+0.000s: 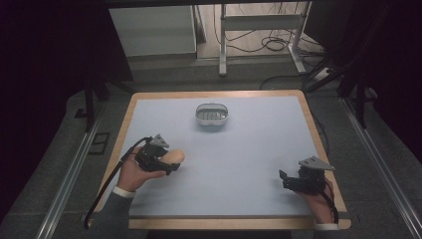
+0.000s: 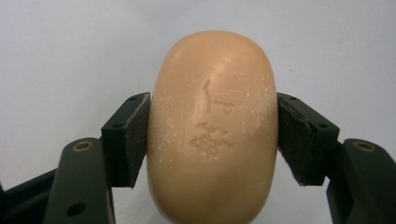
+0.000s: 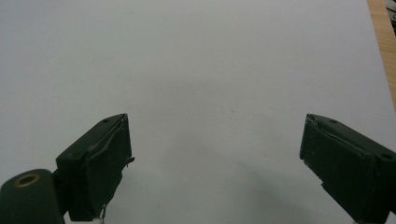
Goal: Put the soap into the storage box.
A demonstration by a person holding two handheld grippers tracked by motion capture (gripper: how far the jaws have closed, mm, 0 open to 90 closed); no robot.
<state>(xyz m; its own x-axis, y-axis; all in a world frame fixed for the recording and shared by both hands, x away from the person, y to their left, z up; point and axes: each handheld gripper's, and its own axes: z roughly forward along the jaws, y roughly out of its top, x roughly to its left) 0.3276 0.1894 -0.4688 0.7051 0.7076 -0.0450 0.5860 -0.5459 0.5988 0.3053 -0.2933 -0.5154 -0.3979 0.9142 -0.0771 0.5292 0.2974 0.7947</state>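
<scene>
A peach-coloured oval bar of soap [image 2: 212,126] with a stamped mark sits between the two black pads [image 2: 128,137] of my left gripper [image 1: 171,162], which press on its sides. In the high view that soap [image 1: 175,156] is at the left of the pale mat, just past the person's left hand. A small oval metal soap dish [image 1: 212,114] with a slotted floor stands at the far middle of the mat. My right gripper [image 1: 284,179] rests near the front right corner, its jaws wide apart [image 3: 215,154] over bare mat.
A pale blue mat [image 1: 234,154] covers a table with a wooden rim [image 1: 124,124]. The rim's edge [image 3: 383,37] appears at the top right of the right gripper view. Beyond the table stand a desk frame [image 1: 259,30] and loose cables on the floor.
</scene>
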